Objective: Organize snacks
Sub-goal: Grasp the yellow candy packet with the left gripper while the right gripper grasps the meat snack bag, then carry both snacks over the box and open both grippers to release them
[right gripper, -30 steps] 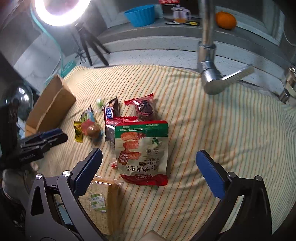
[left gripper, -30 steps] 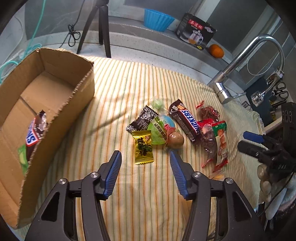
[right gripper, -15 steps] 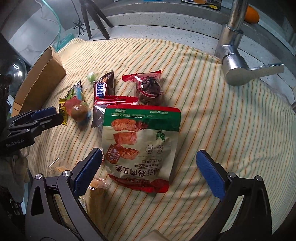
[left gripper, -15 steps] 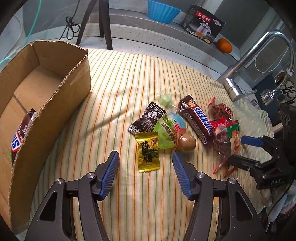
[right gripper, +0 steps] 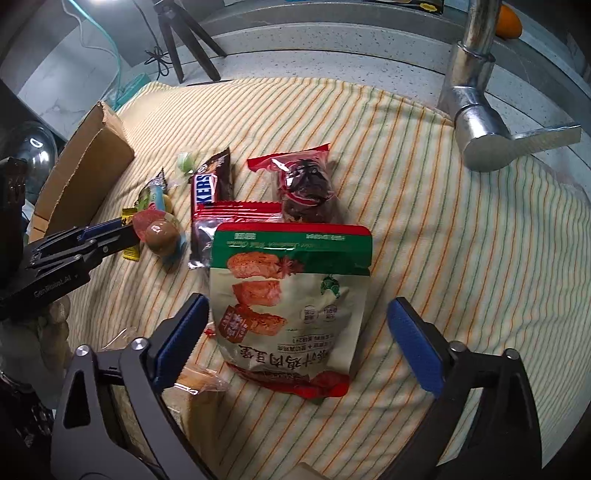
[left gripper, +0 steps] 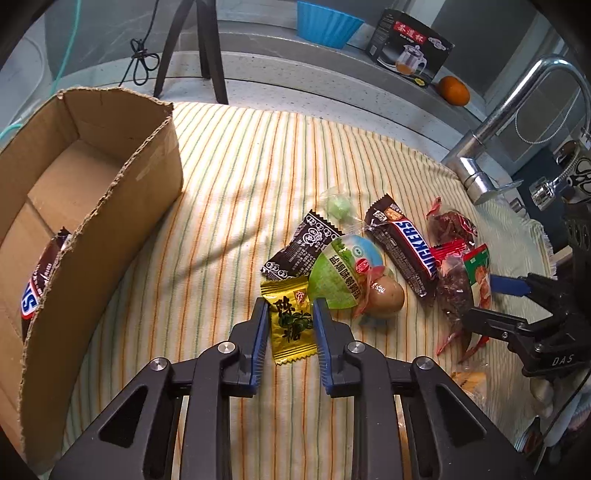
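Snacks lie on a striped cloth [left gripper: 240, 166]. My left gripper [left gripper: 290, 306] points down with its jaws closing, and both pads press the sides of a yellow candy packet [left gripper: 291, 325]. Beside it lie a green egg pack [left gripper: 343, 277], a black packet [left gripper: 299, 247] and a Snickers bar [left gripper: 406, 251]. A cardboard box [left gripper: 110, 206] at the left holds another Snickers [left gripper: 33, 291]. My right gripper [right gripper: 295, 302] straddles a large green-and-red pouch [right gripper: 291, 288]. Its jaws are closing, but the pads stand apart from the pouch.
Red packets of dark dates [right gripper: 306, 181] lie just beyond the pouch. A clear-wrapped pastry [right gripper: 192, 380] sits under the right gripper's left finger. A steel faucet [right gripper: 476, 122] rises at the right. On the back ledge stand a blue bowl [left gripper: 327, 22], a tea box [left gripper: 410, 48] and an orange [left gripper: 454, 90].
The left jaws have drawn in from wide apart onto the yellow candy packet. The right gripper has sunk closer over the pouch and its jaws have narrowed a little.
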The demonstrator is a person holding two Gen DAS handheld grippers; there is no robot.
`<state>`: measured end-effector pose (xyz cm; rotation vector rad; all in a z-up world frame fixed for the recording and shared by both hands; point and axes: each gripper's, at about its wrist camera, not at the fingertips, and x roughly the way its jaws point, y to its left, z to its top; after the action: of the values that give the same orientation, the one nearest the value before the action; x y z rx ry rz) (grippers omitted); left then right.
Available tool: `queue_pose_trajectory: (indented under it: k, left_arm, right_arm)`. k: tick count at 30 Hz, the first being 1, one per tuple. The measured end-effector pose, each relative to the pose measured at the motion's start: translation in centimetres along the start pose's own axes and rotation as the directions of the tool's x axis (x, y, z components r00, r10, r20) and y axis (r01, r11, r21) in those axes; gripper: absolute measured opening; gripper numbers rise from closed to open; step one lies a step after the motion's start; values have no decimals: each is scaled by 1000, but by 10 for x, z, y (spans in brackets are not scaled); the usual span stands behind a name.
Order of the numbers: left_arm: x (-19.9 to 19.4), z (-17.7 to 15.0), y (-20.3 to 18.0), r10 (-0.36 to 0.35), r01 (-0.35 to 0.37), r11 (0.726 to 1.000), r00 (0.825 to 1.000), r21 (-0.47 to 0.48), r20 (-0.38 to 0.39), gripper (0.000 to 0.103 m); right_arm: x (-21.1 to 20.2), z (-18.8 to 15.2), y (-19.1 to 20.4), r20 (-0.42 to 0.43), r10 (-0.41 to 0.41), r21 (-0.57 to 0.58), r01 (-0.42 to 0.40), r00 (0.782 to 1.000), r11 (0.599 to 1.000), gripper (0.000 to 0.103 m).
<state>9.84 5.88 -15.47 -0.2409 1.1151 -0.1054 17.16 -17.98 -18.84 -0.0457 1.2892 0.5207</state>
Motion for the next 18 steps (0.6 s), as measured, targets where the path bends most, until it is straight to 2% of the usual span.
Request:
queue_pose_trajectory:
  k: [5, 18]
  left_arm:
    - [-2, -3, 1, -5, 5, 1000, 1000, -1, 8, 20]
    - [-12, -9, 2, -15, 15, 1000, 1000, -3, 26, 19]
  right_arm:
    - [1, 0, 5, -7, 24, -10, -24, 1000, 1000, 79]
    - [-17, -11, -7, 23, 37, 26, -38, 999, 999, 77]
